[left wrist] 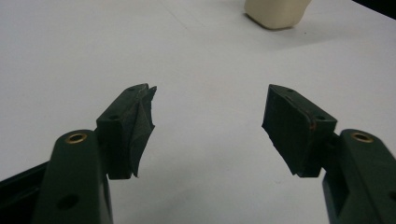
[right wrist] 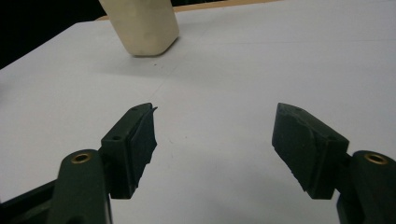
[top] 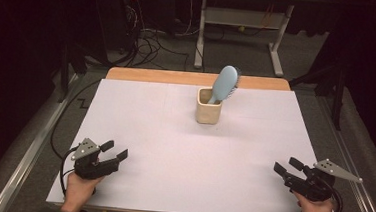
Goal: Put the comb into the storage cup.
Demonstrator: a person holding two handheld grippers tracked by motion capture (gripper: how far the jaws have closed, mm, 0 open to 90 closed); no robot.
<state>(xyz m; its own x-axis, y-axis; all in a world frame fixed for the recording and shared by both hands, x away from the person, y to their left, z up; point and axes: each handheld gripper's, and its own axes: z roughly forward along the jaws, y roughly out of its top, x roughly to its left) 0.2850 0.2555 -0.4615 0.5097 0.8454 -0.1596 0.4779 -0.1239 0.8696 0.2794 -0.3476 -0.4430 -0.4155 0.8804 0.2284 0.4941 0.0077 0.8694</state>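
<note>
Both grippers, left and right, rest spread and empty at the near table edge. Brush stands head-up in the cup, far centre. Likely start; next move calls for reaching toward it. Gripper views catch just the cup base.

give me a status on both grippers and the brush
Left gripper open, right gripper open, both empty at near edge. Light blue plastic hairbrush stands tilted in cream square cup. White table between bare.
</note>
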